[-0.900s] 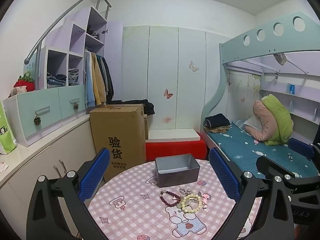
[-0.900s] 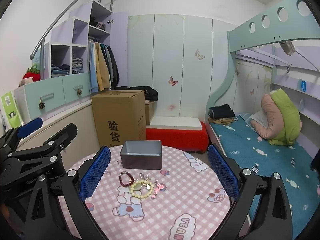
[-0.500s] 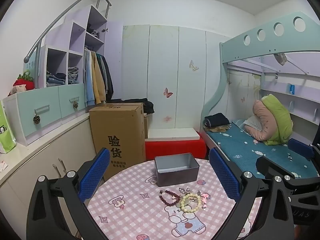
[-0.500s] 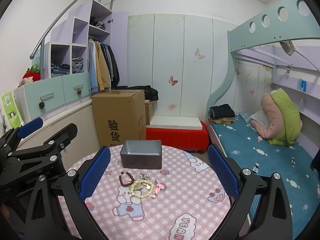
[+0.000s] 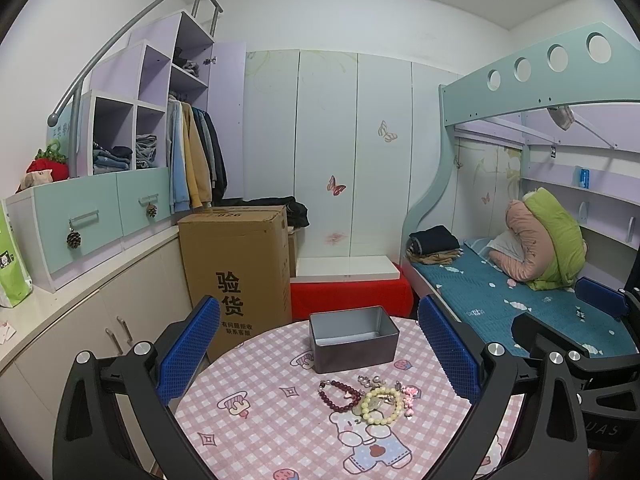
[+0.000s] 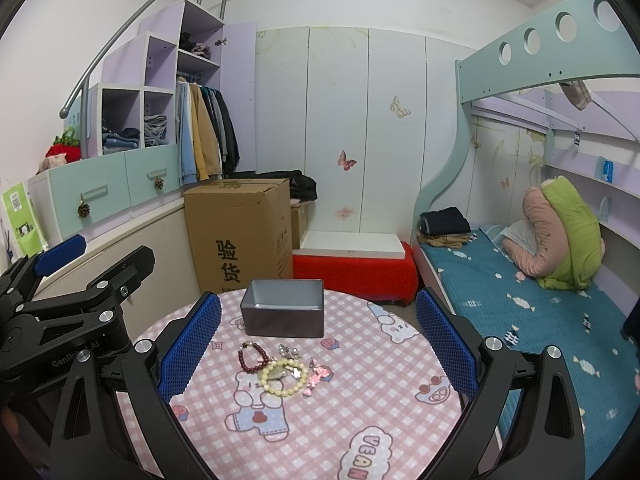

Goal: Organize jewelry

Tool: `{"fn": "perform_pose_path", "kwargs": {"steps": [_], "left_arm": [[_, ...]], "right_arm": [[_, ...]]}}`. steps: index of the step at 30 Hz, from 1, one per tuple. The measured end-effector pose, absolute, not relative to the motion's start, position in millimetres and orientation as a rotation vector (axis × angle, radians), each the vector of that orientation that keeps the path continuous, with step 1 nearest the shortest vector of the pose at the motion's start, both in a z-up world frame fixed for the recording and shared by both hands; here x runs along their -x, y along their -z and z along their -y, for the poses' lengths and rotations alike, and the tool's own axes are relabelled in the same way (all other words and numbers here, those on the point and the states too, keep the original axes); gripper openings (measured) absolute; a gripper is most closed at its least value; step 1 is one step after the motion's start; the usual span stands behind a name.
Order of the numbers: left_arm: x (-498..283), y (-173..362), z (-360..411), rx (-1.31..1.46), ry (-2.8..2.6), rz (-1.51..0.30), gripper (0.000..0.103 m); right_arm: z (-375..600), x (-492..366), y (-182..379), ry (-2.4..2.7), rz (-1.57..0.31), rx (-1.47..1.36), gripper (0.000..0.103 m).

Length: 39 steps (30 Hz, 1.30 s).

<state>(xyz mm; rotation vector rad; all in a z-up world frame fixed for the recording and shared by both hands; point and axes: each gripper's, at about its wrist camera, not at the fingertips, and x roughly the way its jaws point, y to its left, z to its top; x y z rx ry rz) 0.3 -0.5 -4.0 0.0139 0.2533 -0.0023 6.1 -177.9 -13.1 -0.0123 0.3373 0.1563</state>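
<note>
A small heap of jewelry lies on the round pink checked table (image 5: 260, 432): a dark red bead bracelet (image 5: 339, 395), a cream bead bracelet (image 5: 382, 400), small silver pieces (image 5: 370, 380) and a pink charm (image 5: 410, 393). Behind it stands an open, empty grey metal tin (image 5: 352, 338). The heap also shows in the right wrist view: dark red bracelet (image 6: 253, 358), cream bracelet (image 6: 285, 376), tin (image 6: 283, 312). My left gripper (image 5: 318, 356) and my right gripper (image 6: 316, 352) are both open and empty, held above the table short of the jewelry.
A tall cardboard box (image 5: 236, 268) stands just beyond the table at the left. A red-covered low bench (image 5: 352, 296) is behind the tin. A bunk bed (image 5: 520, 300) runs along the right, cabinets (image 5: 100, 312) along the left. The table edge (image 6: 436, 356) curves close on the right.
Both views have shifted only slightly. The jewelry and the tin have not moved, and both grippers stay open.
</note>
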Motion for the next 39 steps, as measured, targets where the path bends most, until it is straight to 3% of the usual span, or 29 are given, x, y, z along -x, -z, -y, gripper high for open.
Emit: {"fn": "perform_pose_path", "kwargs": {"steps": [22,39], "left_arm": [[-4,13,-4,-0.014,0.007,-0.281,0.096],[-63,78,-20,-0.005,-0.002,-0.469,0.096]], "right_arm": [[178,-12,21,-0.154,-0.361,0.011,0.095],[186,-74,82,-0.117,-0.548,-0.015,0.095]]}}
